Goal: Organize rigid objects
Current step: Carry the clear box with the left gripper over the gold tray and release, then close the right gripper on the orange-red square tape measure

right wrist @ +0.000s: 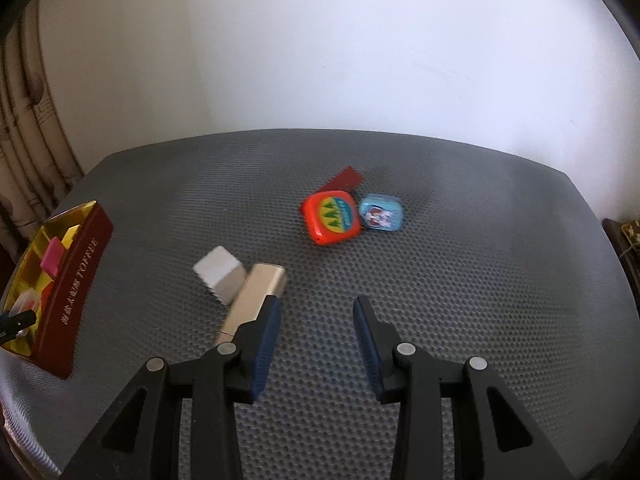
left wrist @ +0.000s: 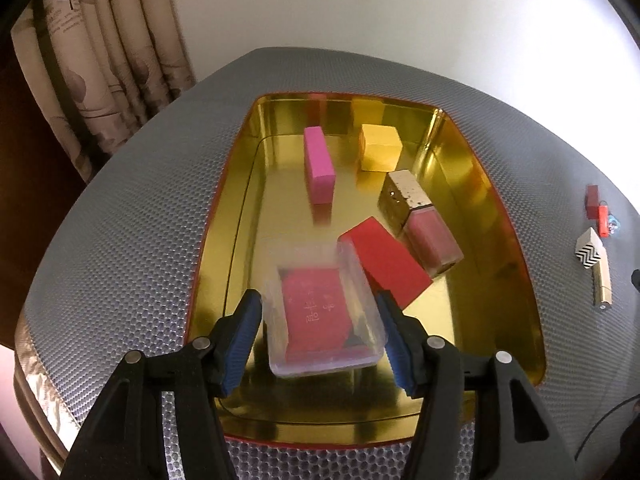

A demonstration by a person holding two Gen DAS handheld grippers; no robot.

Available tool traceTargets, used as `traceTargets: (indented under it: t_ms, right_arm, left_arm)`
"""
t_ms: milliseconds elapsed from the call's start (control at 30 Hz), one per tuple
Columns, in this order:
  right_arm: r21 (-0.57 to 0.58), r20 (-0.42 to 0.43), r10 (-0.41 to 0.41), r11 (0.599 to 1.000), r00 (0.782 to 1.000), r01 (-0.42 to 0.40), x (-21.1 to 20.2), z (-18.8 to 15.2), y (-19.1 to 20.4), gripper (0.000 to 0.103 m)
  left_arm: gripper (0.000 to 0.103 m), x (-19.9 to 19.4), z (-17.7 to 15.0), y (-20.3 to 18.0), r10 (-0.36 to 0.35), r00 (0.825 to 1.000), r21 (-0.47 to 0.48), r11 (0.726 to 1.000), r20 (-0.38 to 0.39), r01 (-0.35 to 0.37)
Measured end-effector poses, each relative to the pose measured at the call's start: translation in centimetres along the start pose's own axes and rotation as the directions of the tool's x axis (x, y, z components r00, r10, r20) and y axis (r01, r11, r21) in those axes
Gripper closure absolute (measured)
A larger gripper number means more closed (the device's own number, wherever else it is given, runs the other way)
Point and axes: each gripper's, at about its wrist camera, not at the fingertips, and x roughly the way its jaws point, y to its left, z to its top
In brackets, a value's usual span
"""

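Tools both tilt down: your left tool (left wrist: 320, 336) stands apart around the clear box (left wrist: 324, 312), pads barely clear; your right tool (right wrist: 316, 344) gapes, nothing between.

The left wrist view looks steeply down, close over the near end of the gold tin (left wrist: 472, 168) on the grey mat (left wrist: 120, 248); the right wrist view faces forward and down across the mat's right part, from farther back. Both share the tin and the gold lipstick tube (right wrist: 256, 296).
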Motion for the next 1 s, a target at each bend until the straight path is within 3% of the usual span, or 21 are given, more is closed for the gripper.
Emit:
traceTargets:
  t_ms: [100, 200, 300, 533, 767, 833, 867, 1000]
  right_arm:
    - [0.002, -0.018, -0.020, 1.000, 1.000, 0.020, 0.4, -0.1, -0.8, 0.065]
    - [0.010, -0.034, -0.014, 1.000, 0.999, 0.014, 0.7, -0.1, -1.0, 0.065]
    - [0.012, -0.042, 0.009, 1.000, 0.999, -0.009, 1.0, -0.1, -0.4, 0.065]
    - [-0.030, -0.010, -0.045, 0.999, 0.999, 0.044, 3.1, 2.5, -0.4, 0.064]
    - [-0.068, -0.054, -0.003, 0.998, 0.999, -0.001, 7.8, 5.7, -0.2, 0.064]
    - [-0.062, -0.069, -0.002, 0.998, 0.998, -0.003, 9.0, 6.1, -0.5, 0.057]
    - [-0.048, -0.079, 0.015, 0.999, 0.997, -0.019, 9.6, 6.3, -0.7, 0.048]
    - [-0.012, -0.116, 0.049, 0.999, 0.992, -0.051, 12.0, 6.7, -1.4, 0.045]
  left_arm:
    - [0.040, -0.2, -0.1, -0.2, -0.003, 1.000, 0.013, 1.000, 0.012, 0.003]
    - [0.021, -0.9, -0.3, -0.3, -0.002, 0.999, 0.023, 1.000, 0.054, 0.001]
    - [0.018, -2.6, -0.7, -0.9, -0.017, 0.992, 0.051, 0.999, 0.126, 0.011]
    - [0.001, -8.2, -2.2, -2.0, -0.049, 0.947, 0.067, 0.997, 0.318, 0.029]
    - [0.001, -9.4, -3.7, -2.6, -0.138, 0.946, 0.088, 0.989, 0.293, 0.116]
    - [0.001, -8.9, -4.1, -2.7, -0.151, 0.951, 0.094, 0.987, 0.269, 0.130]
    - [0.001, -8.6, -4.2, -2.9, -0.161, 0.954, 0.098, 0.985, 0.254, 0.140]
    - [0.001, -7.9, -4.8, -3.5, -0.169, 0.960, 0.114, 0.983, 0.224, 0.146]
